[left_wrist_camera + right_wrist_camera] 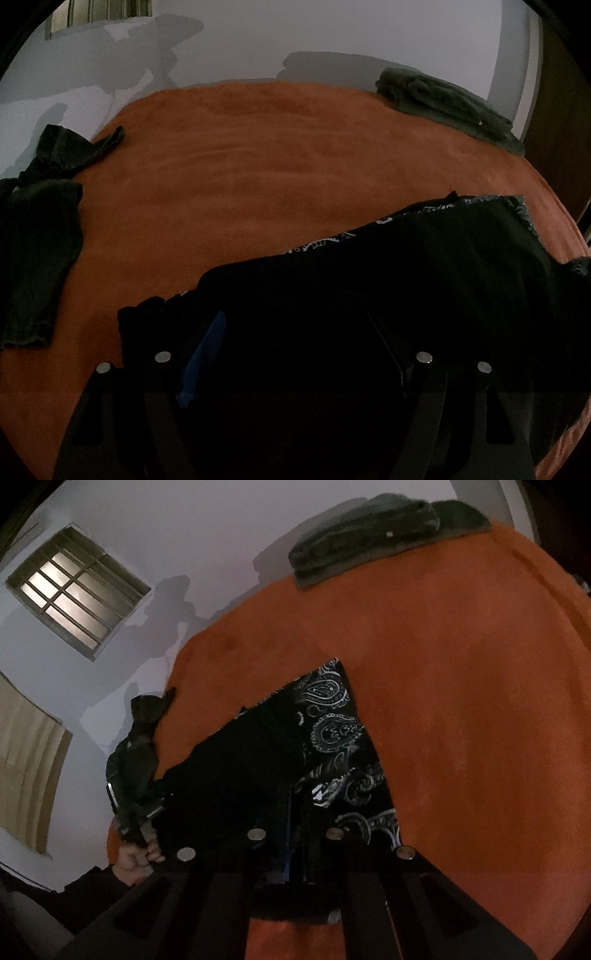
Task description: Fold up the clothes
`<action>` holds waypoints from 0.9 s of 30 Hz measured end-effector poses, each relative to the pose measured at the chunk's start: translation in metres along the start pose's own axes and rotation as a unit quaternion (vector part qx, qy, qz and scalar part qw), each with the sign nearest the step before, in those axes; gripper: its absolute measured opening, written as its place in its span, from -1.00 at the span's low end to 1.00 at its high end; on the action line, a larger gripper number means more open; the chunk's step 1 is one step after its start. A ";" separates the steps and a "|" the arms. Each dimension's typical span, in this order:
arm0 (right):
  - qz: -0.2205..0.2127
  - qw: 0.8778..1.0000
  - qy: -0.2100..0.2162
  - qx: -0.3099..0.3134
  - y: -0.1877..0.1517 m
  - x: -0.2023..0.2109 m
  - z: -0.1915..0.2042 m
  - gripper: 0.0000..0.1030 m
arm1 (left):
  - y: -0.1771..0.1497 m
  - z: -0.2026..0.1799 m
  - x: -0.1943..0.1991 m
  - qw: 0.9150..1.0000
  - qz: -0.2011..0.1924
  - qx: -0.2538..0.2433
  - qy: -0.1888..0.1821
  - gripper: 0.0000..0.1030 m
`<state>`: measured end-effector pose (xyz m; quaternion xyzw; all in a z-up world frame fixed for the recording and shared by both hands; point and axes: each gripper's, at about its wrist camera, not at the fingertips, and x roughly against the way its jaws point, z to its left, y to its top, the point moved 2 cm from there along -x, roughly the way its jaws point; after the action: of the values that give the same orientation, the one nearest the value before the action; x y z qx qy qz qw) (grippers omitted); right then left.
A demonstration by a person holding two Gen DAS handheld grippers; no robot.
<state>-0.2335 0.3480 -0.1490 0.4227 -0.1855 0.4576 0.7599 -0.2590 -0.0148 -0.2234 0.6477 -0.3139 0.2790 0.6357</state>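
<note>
My left tool (295,332) is buried in the black paisley garment (424,266); I cannot tell its opening. My right tool (295,843) has narrowly parted fingers pinching that garment's edge. The garment lies along the near edge of the orange bed (258,166). Folded green clothes (447,103) sit at the far right corner, dark trousers (40,206) at the left edge.

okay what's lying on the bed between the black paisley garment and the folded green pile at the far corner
Nothing: between the black paisley garment and the folded green pile there is only bare orange blanket, clearest in the right wrist view.
</note>
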 end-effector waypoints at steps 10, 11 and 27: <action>0.038 0.994 -0.071 -0.073 -0.059 0.000 -0.052 -0.95 | 0.001 0.009 0.000 0.999 -0.003 0.018 -0.026 0.50; 0.037 0.994 -0.076 -0.072 -0.060 -0.001 -0.054 -0.95 | 0.001 0.009 -0.001 0.999 -0.003 0.016 -0.027 0.50; 0.038 0.994 -0.101 0.002 -0.067 0.003 -0.033 -0.95 | 0.008 0.020 0.007 0.998 0.005 0.018 -0.063 0.50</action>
<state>-0.1785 0.3617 -0.1975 0.4608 -0.2764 0.4419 0.7183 -0.2608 -0.0349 -0.2138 0.6732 -0.3516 0.2468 0.6019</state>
